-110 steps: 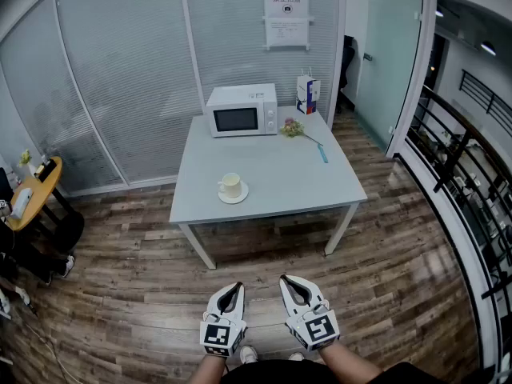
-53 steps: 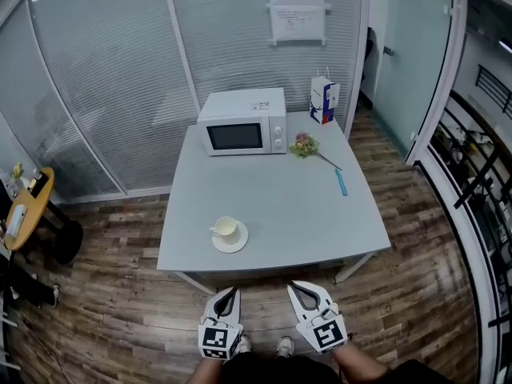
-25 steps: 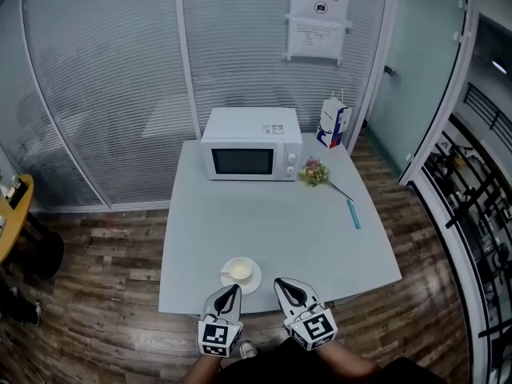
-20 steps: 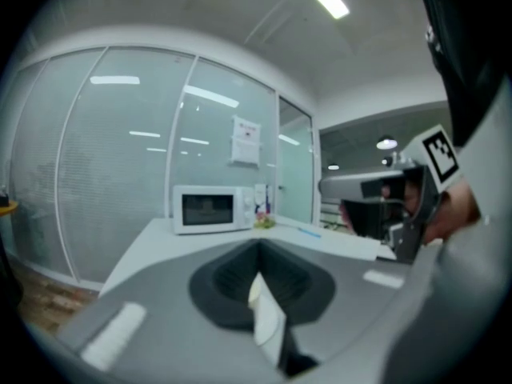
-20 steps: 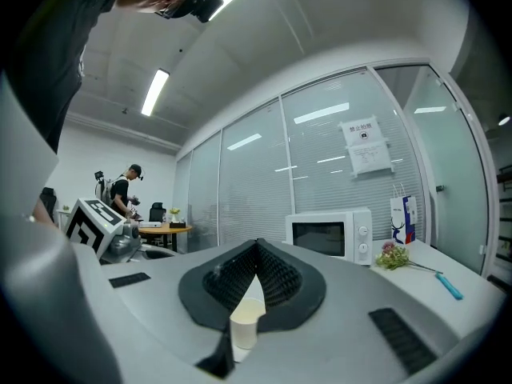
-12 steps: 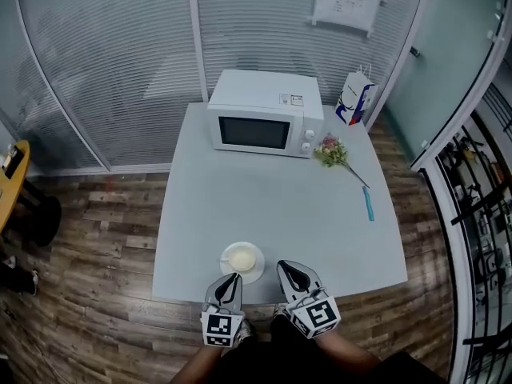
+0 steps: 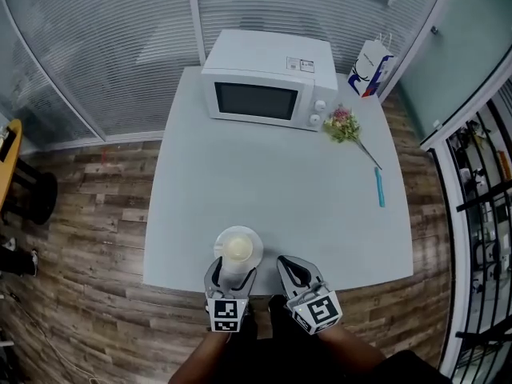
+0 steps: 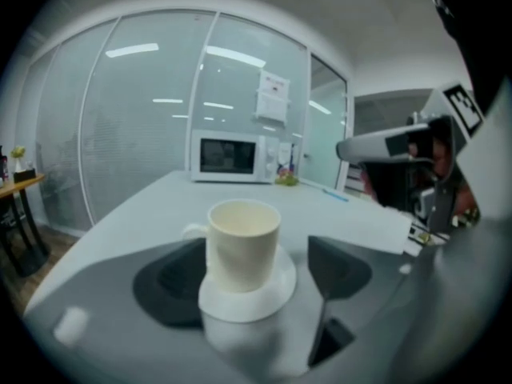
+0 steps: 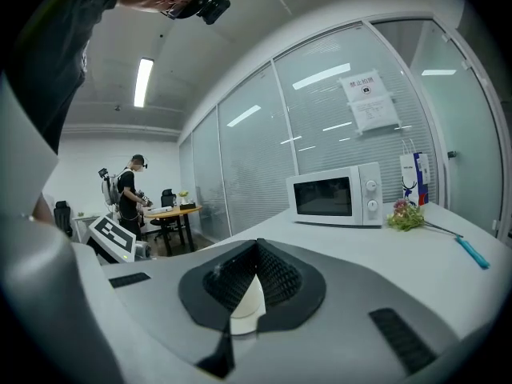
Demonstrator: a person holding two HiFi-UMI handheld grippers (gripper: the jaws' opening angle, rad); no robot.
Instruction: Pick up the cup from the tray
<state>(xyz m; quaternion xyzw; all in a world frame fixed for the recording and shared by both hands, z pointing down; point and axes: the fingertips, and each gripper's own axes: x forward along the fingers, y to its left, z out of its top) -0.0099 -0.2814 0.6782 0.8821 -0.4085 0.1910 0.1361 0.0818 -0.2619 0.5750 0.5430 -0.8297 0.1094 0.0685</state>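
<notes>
The jaws of my left gripper (image 7: 233, 267) are opening around the cup (image 8: 242, 242), my right gripper (image 7: 287, 263) is pinched together, and gripping and lifting remain.

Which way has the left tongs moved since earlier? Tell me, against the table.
Yes: forward, over the near edge of the table. The left tongs, jaws opening, now flank the cup.

Cup (image 7: 238, 250) on saucer (image 7: 257, 240) at table's (image 7: 280, 190) near edge, microwave (image 7: 268, 78) behind.
</notes>
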